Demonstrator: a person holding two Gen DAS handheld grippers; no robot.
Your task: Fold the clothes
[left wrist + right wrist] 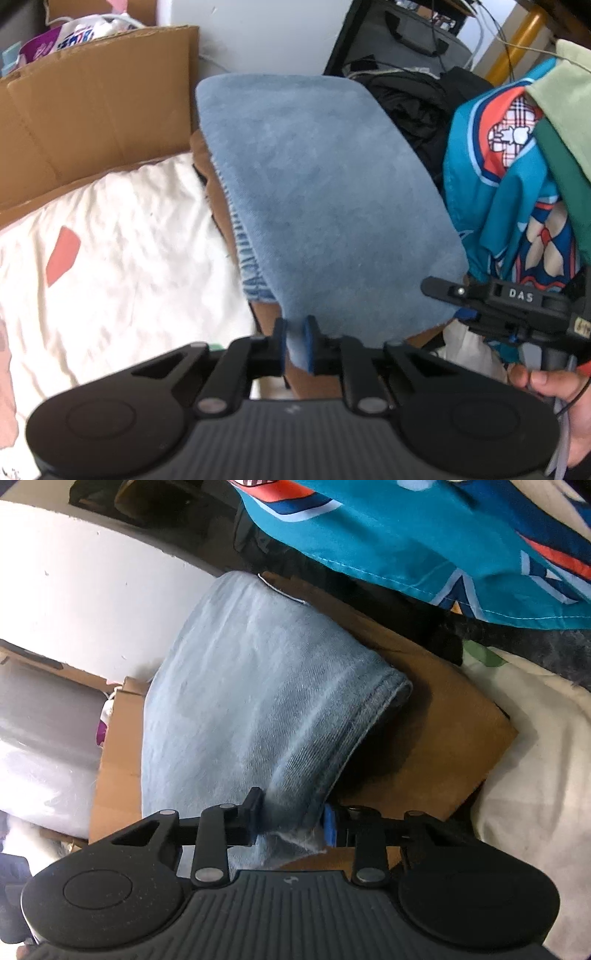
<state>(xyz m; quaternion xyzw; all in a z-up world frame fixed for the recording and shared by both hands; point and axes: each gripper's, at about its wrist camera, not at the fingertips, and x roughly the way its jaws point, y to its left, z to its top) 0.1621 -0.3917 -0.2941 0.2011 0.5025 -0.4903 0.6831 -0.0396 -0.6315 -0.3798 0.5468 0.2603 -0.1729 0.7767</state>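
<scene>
- Left claw (294,334): pads pinched on the near edge of the jeans (325,199), denim between them.
- Right claw (291,821): clamped on a bunched denim edge near the hem; in the left view we see it at the far-right corner.
- We find the jeans folded into a thick pad, held up between both claws over a cardboard box (92,114) and white bedding (122,243).
- Teal shirt (491,192) hangs just beside, on the right.
- We judge a carry or set-down of the fold; which, we cannot tell.
- To do it well: keep both claws level, equal tension, don't let layers slip, keep clear of the teal shirt.
</scene>
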